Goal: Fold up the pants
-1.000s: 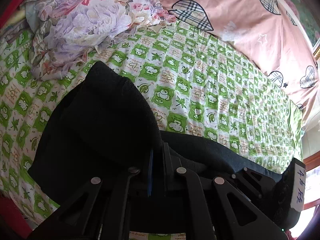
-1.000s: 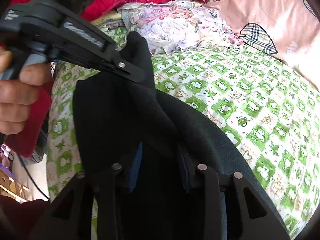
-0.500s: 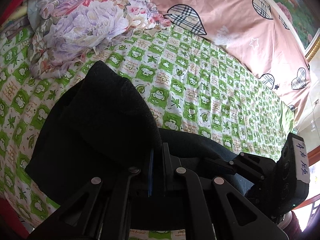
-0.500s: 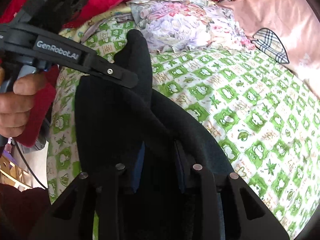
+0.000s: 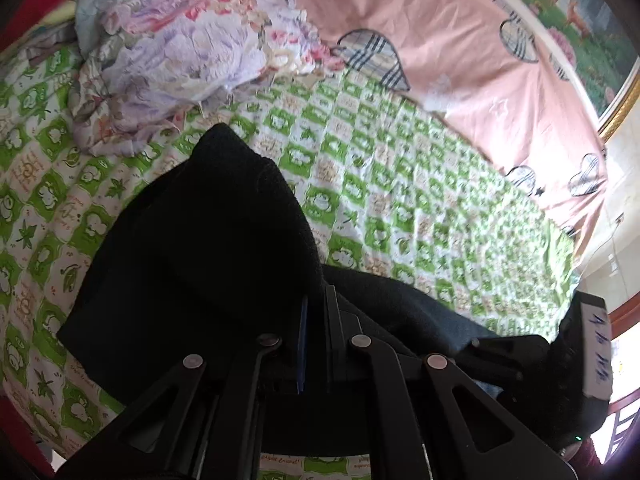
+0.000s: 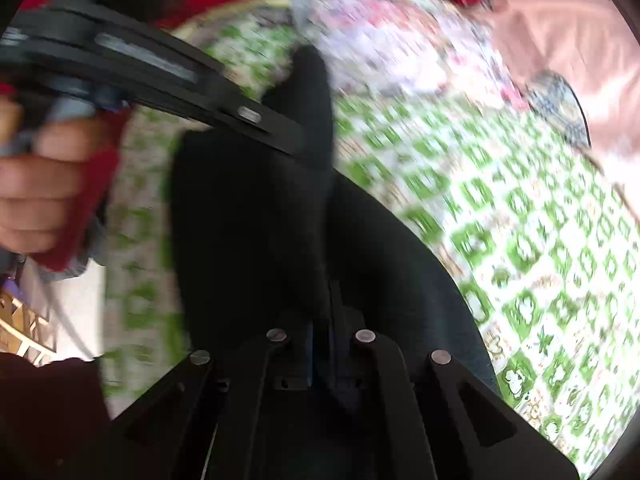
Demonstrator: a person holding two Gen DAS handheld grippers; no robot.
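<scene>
Right gripper (image 6: 320, 332) snapped closed on pants (image 5: 208, 248); left gripper (image 5: 316, 320) stayed clamped on them. Soft, limp; grip the 6 o'clock edge.

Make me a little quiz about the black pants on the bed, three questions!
1. True or false: the left gripper is pinching the black pants.
2. What colour are the squares on the bedsheet: A blue, B green, C yellow?
3. Which cloth lies crumpled beyond the pants?
Key: 1 true. 2 B. 3 the floral cloth.
</scene>
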